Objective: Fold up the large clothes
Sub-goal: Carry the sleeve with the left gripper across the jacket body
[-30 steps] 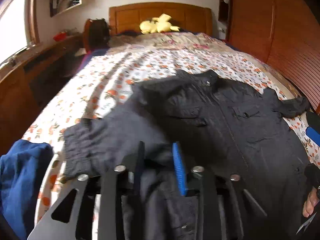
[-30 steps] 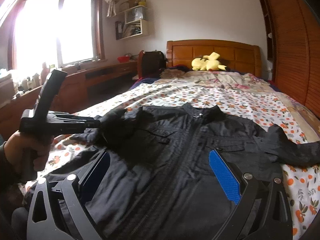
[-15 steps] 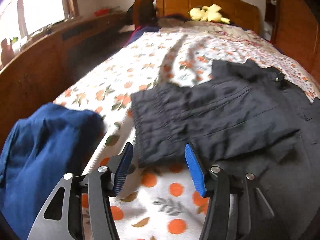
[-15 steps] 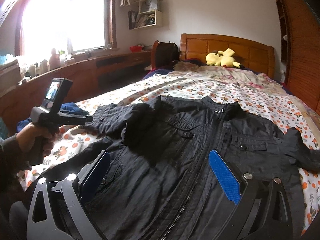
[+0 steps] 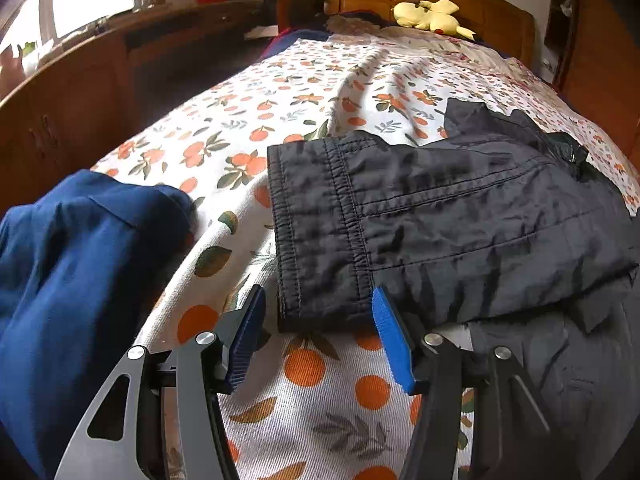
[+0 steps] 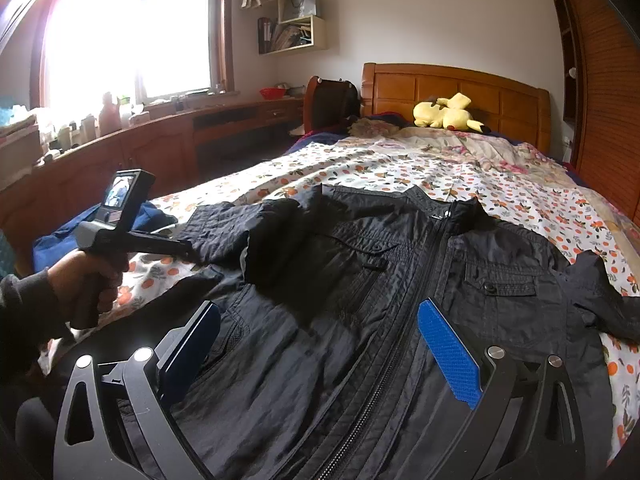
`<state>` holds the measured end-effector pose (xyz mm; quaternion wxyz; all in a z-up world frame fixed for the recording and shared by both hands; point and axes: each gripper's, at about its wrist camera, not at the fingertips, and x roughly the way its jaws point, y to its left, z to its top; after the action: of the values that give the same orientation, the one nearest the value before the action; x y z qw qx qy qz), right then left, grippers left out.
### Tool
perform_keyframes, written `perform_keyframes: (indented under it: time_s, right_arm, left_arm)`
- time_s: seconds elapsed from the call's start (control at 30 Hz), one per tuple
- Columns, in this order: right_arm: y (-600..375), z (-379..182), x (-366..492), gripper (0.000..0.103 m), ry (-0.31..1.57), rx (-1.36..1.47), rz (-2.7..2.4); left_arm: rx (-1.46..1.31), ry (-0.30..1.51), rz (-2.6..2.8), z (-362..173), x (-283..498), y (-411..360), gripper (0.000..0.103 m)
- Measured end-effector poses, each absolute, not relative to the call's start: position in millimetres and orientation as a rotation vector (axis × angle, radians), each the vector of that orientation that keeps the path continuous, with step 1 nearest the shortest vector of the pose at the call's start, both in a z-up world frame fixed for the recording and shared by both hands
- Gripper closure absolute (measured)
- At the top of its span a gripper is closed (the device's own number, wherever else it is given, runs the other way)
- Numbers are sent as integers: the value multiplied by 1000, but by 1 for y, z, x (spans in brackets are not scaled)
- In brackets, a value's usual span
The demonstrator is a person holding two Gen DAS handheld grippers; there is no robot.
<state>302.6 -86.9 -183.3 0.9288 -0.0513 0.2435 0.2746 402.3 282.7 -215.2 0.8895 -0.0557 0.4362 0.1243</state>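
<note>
Left claw (image 5: 318, 322) spread, empty, at sleeve cuff (image 5: 320, 224) | right claw (image 6: 316, 354) spread over black jacket (image 6: 400, 280) on bed (image 6: 440, 168) | risk: shallow bite slips off slick cuff, fold collapses

A black jacket (image 6: 400, 300) covered most of the near end of the bed (image 6: 500, 184). Beyond the jacket's collar, the flowered bedspread lay bare up to a yellow plush toy (image 6: 448, 114) at the headboard, leaving wide room to pass. Left of the jacket's folded sleeve cuff (image 5: 320, 232), a strip of bedspread stayed free, bounded by a heap of blue cloth (image 5: 80, 280). The left claw (image 5: 316, 340) hung with parted jaws just short of that cuff. Right of the jacket, a wooden wardrobe (image 6: 608, 100) closed that side.
</note>
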Motion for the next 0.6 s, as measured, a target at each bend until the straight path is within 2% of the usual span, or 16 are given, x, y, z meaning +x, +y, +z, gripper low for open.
perform_keyframes:
  time_s: [0.03, 0.1, 0.17, 0.23, 0.27, 0.6]
  right_arm:
    - [-87, -183, 303, 7, 499, -104, 563]
    - [-88, -183, 301, 7, 498, -105, 563]
    - [-89, -184, 301, 7, 497, -107, 559]
    - [-92, -184, 301, 7, 498, -108, 554]
    - [-94, -184, 301, 7, 497, -109, 553]
    - [-126, -178, 292, 7, 480, -107, 502]
  left_arm:
    - [-124, 908, 258, -216, 403, 283, 45]
    - [-127, 909, 245, -216, 403, 280, 56]
    - [-124, 909, 204, -215, 403, 274, 86]
    - [-83, 914, 198, -212, 405, 262, 94]
    - [-65, 913, 197, -211, 405, 257, 102]
    - [-22, 776, 104, -144, 384, 188, 102]
